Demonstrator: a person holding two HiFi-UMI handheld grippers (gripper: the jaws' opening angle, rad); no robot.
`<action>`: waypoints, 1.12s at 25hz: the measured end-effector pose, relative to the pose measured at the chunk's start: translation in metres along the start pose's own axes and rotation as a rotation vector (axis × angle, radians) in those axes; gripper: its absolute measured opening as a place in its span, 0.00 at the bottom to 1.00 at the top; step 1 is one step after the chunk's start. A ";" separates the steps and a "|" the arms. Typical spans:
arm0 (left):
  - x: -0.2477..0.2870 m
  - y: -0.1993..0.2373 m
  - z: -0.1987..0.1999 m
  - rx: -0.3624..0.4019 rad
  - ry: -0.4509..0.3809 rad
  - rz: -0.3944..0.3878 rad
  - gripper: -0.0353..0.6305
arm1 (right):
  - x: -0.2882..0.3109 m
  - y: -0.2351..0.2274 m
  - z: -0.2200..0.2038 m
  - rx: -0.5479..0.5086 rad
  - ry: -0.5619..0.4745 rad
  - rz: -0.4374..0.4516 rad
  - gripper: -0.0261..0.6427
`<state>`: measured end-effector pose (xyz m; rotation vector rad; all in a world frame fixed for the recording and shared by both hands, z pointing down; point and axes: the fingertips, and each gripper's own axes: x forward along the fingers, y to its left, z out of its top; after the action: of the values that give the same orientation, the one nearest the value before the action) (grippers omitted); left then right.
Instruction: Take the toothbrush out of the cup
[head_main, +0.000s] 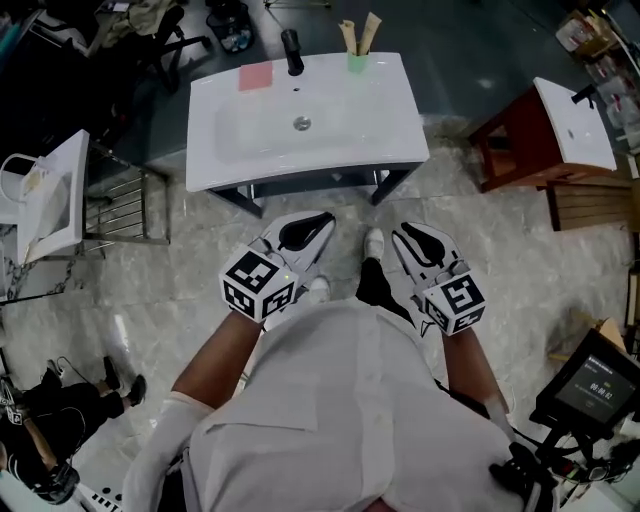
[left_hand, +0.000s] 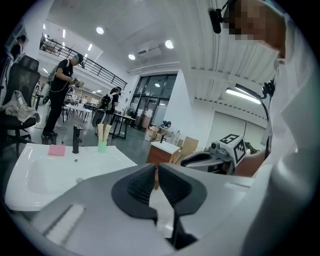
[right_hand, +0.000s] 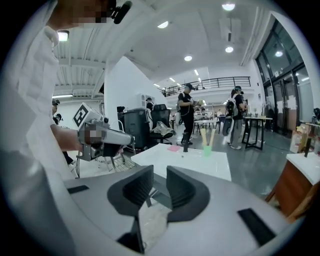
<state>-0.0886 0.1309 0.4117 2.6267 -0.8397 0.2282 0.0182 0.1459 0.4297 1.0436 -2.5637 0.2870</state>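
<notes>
A green cup (head_main: 357, 62) stands at the back edge of the white sink (head_main: 400, 120), right of the tap, with two tan toothbrushes (head_main: 359, 36) sticking up out of it. The cup (left_hand: 102, 146) and brushes (left_hand: 103, 131) look small and far in the left gripper view, and so does the cup (right_hand: 207, 150) in the right gripper view. Both grippers are held close to my body, well short of the sink. My left gripper (head_main: 318, 222) (left_hand: 156, 172) is shut and empty. My right gripper (head_main: 408, 236) (right_hand: 159, 182) has its jaws apart with nothing between them.
A black tap (head_main: 292, 52) and a pink pad (head_main: 256, 76) sit on the sink's back edge. A second basin on a brown stand (head_main: 573, 122) is at the right, another basin (head_main: 50, 195) at the left. People stand far behind.
</notes>
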 end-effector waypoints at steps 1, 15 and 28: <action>0.006 0.007 0.004 0.000 -0.003 0.014 0.06 | 0.006 -0.009 0.003 -0.005 -0.003 0.013 0.14; 0.144 0.115 0.065 -0.067 -0.010 0.263 0.13 | 0.055 -0.164 0.036 -0.049 -0.027 0.167 0.14; 0.236 0.223 0.102 -0.080 -0.016 0.413 0.25 | 0.060 -0.241 0.020 0.009 -0.001 0.156 0.14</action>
<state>-0.0246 -0.2014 0.4464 2.3598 -1.3624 0.2743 0.1434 -0.0687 0.4474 0.8486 -2.6517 0.3384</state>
